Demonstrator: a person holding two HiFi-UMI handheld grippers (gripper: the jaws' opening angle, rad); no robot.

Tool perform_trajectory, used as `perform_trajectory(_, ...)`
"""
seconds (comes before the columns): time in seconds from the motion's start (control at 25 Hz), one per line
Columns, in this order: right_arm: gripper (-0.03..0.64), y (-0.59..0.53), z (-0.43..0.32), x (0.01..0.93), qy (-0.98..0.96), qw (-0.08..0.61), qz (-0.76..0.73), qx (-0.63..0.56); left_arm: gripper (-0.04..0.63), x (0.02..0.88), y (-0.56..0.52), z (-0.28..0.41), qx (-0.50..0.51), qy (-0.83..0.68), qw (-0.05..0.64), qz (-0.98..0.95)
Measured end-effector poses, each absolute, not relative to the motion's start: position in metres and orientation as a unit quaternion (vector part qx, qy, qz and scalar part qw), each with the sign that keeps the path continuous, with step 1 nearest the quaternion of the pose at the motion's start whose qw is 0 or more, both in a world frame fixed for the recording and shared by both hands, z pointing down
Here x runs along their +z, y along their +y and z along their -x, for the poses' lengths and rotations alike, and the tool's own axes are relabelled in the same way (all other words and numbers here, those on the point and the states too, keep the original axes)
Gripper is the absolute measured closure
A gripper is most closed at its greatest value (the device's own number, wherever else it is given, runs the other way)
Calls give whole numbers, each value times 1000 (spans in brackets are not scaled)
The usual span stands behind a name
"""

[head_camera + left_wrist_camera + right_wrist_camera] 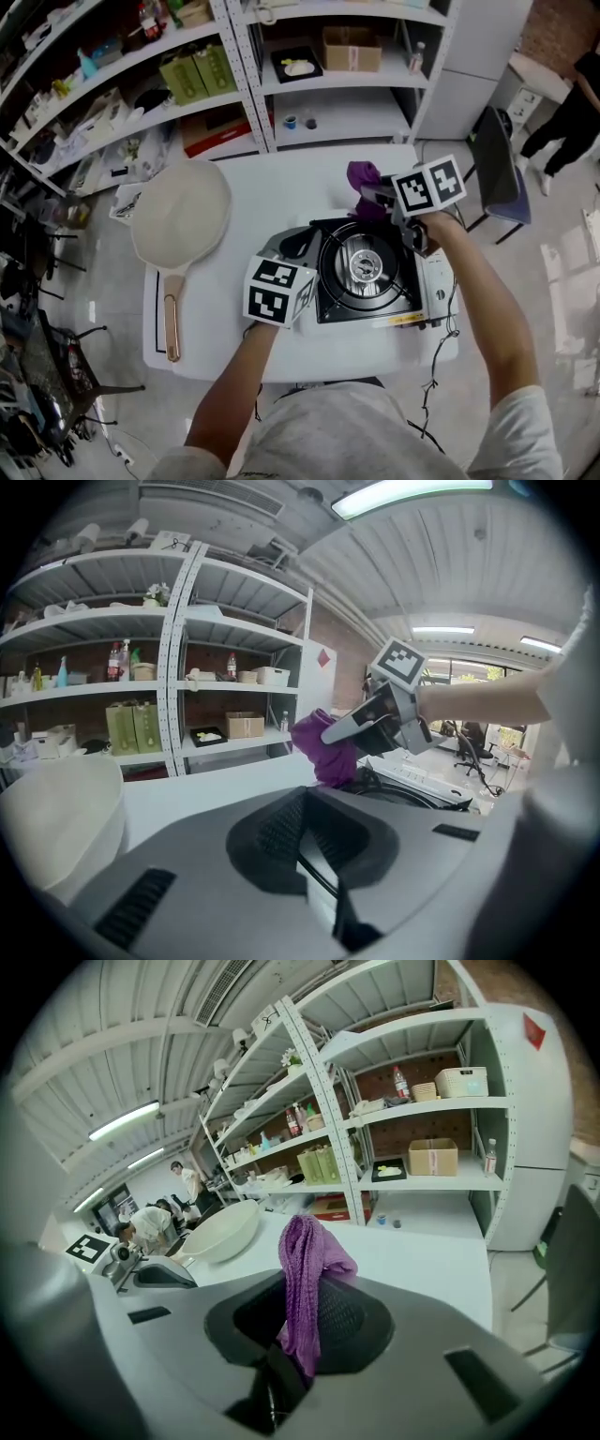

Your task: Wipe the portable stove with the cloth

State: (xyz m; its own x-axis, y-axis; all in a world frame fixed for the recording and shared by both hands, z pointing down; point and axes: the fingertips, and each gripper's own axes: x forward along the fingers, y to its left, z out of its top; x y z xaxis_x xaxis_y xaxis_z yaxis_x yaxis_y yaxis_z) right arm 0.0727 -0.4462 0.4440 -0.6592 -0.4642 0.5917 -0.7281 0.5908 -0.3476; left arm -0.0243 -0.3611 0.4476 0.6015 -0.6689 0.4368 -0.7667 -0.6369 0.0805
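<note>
One white table (272, 187) carries one portable stove (366, 267), one purple cloth (364, 175) and one cream frying pan (181, 211); two grippers: left gripper (298, 247), right gripper (378, 199).

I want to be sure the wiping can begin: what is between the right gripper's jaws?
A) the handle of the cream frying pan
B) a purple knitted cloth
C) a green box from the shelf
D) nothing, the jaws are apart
B: the right gripper is shut on the purple knitted cloth, held by the far edge of the black portable stove.
</note>
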Motion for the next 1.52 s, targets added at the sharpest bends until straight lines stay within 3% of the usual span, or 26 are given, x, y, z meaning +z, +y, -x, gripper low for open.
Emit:
perform_trajectory(0.88, 554, -451, -175, 446, -835, 184, -408, 320, 592, 445, -376, 0, 186, -408, 132, -884)
perform_trajectory(1.52, 554, -383, -147, 369, -854, 77, -445, 259, 592, 414, -336, 43, 171, -413, 112, -888)
